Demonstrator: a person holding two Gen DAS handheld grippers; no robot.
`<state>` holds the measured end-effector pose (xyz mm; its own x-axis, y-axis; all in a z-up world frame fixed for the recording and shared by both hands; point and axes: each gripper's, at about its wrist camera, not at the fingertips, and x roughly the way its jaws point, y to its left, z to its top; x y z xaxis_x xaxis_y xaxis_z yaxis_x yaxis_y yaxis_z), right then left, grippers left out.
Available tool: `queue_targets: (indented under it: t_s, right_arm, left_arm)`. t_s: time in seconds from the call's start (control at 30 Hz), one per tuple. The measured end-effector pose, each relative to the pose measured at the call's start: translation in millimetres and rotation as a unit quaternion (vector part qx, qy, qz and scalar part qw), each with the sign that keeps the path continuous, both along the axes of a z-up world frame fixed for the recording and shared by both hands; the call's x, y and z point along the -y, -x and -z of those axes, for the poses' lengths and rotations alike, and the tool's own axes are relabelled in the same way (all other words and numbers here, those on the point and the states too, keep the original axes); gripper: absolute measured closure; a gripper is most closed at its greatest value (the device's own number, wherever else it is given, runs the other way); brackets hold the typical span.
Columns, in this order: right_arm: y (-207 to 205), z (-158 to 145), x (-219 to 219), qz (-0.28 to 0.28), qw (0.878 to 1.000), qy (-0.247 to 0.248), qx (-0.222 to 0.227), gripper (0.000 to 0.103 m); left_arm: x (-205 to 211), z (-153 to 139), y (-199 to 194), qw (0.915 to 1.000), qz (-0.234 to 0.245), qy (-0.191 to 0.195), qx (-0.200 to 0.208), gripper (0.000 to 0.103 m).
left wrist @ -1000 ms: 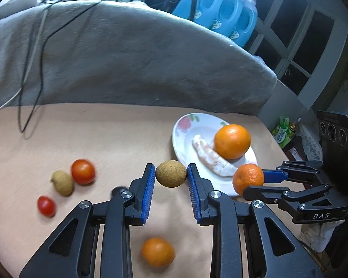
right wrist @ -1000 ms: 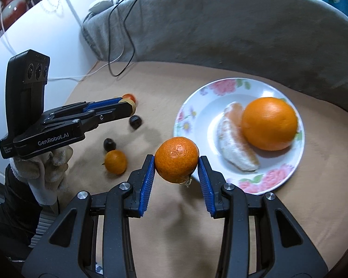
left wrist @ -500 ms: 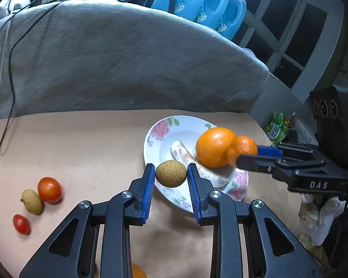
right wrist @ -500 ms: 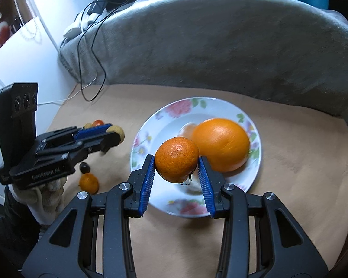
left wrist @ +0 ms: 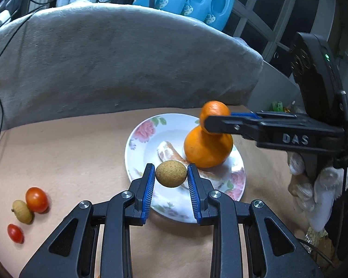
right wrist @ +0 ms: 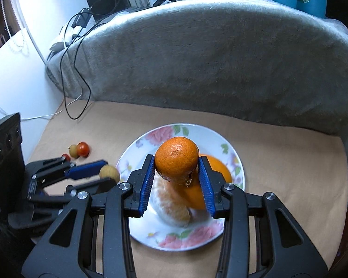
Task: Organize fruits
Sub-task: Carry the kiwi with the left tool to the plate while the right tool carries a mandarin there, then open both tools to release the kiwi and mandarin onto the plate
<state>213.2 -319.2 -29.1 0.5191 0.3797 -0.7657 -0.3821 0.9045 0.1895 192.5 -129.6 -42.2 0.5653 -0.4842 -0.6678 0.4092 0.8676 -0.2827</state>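
Note:
My left gripper (left wrist: 171, 178) is shut on a small brown longan (left wrist: 171, 173) and holds it over the near rim of the flowered white plate (left wrist: 141, 139). My right gripper (right wrist: 176, 173) is shut on a small mandarin (right wrist: 176, 157) above the plate (right wrist: 234, 159), over a big orange (right wrist: 217, 169) and a peeled mandarin piece (right wrist: 171, 203). In the left wrist view the right gripper (left wrist: 217, 122) holds the mandarin (left wrist: 214, 110) above the big orange (left wrist: 207, 149). In the right wrist view the left gripper (right wrist: 109, 173) is at the plate's left edge.
On the tan table (left wrist: 69, 162), left of the plate, lie a red tomato (left wrist: 36, 199), a second longan (left wrist: 22, 211) and a small tomato (left wrist: 15, 233). A grey blanket (left wrist: 118, 62) with cables rises behind the table. Blue detergent bottles (left wrist: 197, 0) stand beyond it.
Both grippers have moved toward the plate with their fruit. The left one now reaches its near rim and the right one hangs over the big orange.

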Motion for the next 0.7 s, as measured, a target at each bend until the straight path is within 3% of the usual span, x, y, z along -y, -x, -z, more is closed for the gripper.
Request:
queue_targets:
  t_s: [0.53, 0.57, 0.6, 0.63, 0.67, 0.7]
  right_arm:
    - [-20.0, 4.0, -8.1, 0.008, 1.0, 0.003, 0.002, 0.063]
    - [-20.0, 3.7, -8.0, 0.007, 1.0, 0.003, 0.002, 0.063]
    - [-20.0, 3.7, -7.9, 0.008, 1.0, 0.002, 0.002, 0.063]
    - [-19.8, 3.8, -7.7, 0.008, 1.0, 0.001, 0.001, 0.058]
    - [-19.4, 3.2, -7.4, 0.009, 1.0, 0.001, 0.002, 0.044]
    - [-18.5, 1.5, -7.4, 0.013, 1.0, 0.003, 0.007, 0.038]
  left_arm:
    - [11.9, 3.2, -0.7, 0.9998, 0.017, -0.003, 0.009, 0.076]
    - [12.3, 2.9, -0.3, 0.9998, 0.017, -0.003, 0.01, 0.073]
    - [12.5, 2.7, 0.4, 0.9998, 0.018, -0.003, 0.011, 0.063]
    - [12.8, 2.4, 1.1, 0.9997, 0.019, -0.002, 0.012, 0.056]
    - [12.8, 1.8, 1.9, 0.9997, 0.02, -0.001, 0.013, 0.056]
    - [13.2, 1.4, 1.8, 0.9997, 0.02, -0.002, 0.014, 0.056]
